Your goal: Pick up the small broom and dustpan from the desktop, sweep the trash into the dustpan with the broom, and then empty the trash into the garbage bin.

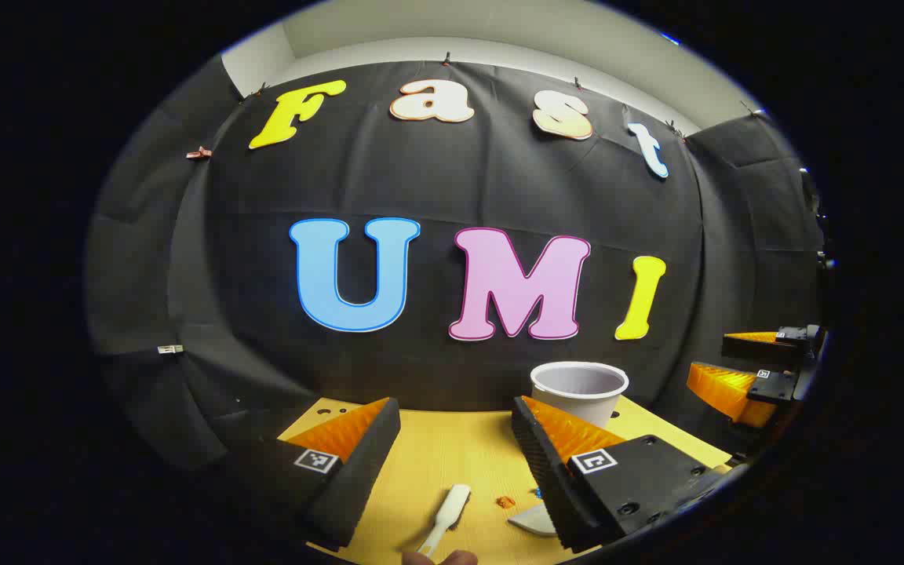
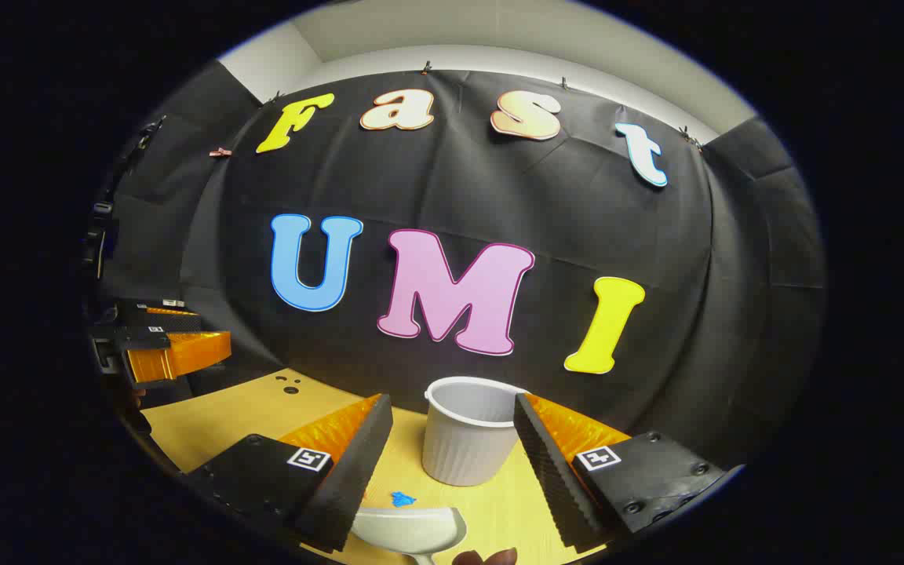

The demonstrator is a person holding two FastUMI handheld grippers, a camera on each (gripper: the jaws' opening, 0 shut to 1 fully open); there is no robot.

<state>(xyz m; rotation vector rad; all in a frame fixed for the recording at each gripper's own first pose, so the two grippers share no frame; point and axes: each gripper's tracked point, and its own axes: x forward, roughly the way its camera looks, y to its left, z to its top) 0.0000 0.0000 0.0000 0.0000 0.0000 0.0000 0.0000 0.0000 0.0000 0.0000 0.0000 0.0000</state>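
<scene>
With both grippers, left [image 1: 456, 439] and right [image 2: 452, 439], wide open and empty, lower them squarely over the broom [image 1: 446, 514] and dustpan [image 2: 409, 530] on the desk [image 1: 436, 455] before closing.

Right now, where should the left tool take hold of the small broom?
On the broom's slim white handle, coming straight down. It lies flat on the yellow desktop between the left tool's open fingers, its far end free; its near end is out of sight.

White broom [image 1: 449, 514] lies flat; white dustpan [image 2: 409, 528] beside it; ribbed white bin [image 2: 468, 431] upright behind.
</scene>
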